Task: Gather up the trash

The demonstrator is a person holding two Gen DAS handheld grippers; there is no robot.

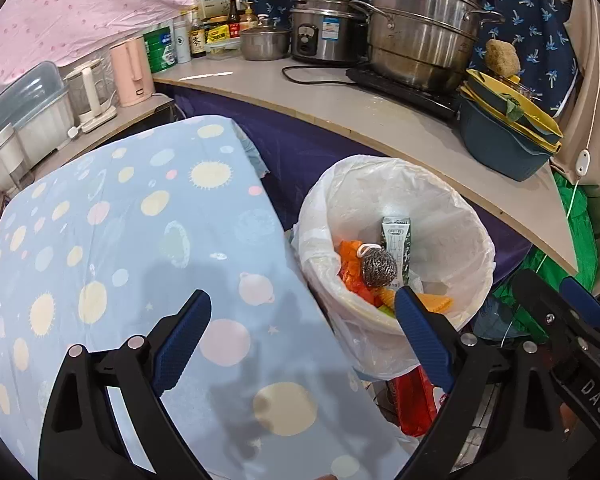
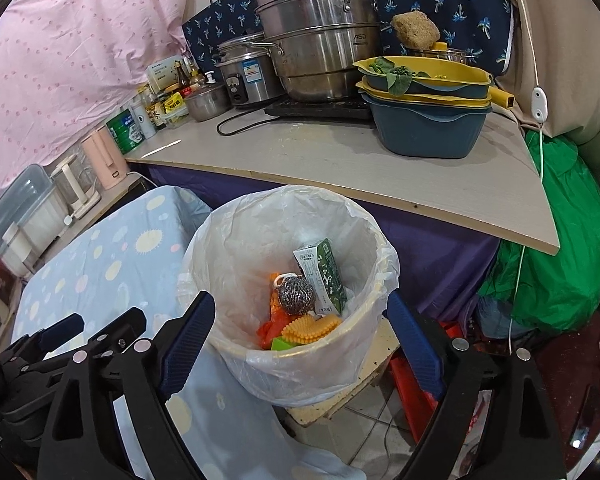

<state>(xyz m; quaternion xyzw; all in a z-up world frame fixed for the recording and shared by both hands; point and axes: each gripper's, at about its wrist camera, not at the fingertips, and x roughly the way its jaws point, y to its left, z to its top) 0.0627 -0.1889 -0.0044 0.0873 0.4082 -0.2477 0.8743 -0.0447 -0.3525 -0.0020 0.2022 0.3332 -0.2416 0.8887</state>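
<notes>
A bin lined with a white plastic bag (image 1: pixel 472 216) (image 2: pixel 228 220) stands beside a table under a pale blue spotted cloth (image 1: pixel 120 220) (image 2: pixel 112 264). Inside lie a steel wire scourer (image 1: pixel 378 266) (image 2: pixel 296 296), a green and white drink carton (image 1: pixel 396 240) (image 2: pixel 326 276), orange wrappers (image 1: pixel 350 264) (image 2: pixel 268 328) and a ridged yellow-orange piece (image 2: pixel 312 328). My left gripper (image 1: pixel 302 300) is open and empty, spanning the table's corner and the bin's near rim. My right gripper (image 2: pixel 300 300) hangs open and empty over the bin's near rim.
Behind the bin runs a counter (image 1: pixel 340 100) with stacked steel pots (image 1: pixel 416 40), a rice cooker (image 1: pixel 324 28), stacked blue and yellow basins (image 1: pixel 504 144), bottles and kettles (image 1: pixel 130 68). A green bag (image 2: pixel 560 272) bulges at the right. Red packaging (image 1: pixel 414 404) lies on the floor.
</notes>
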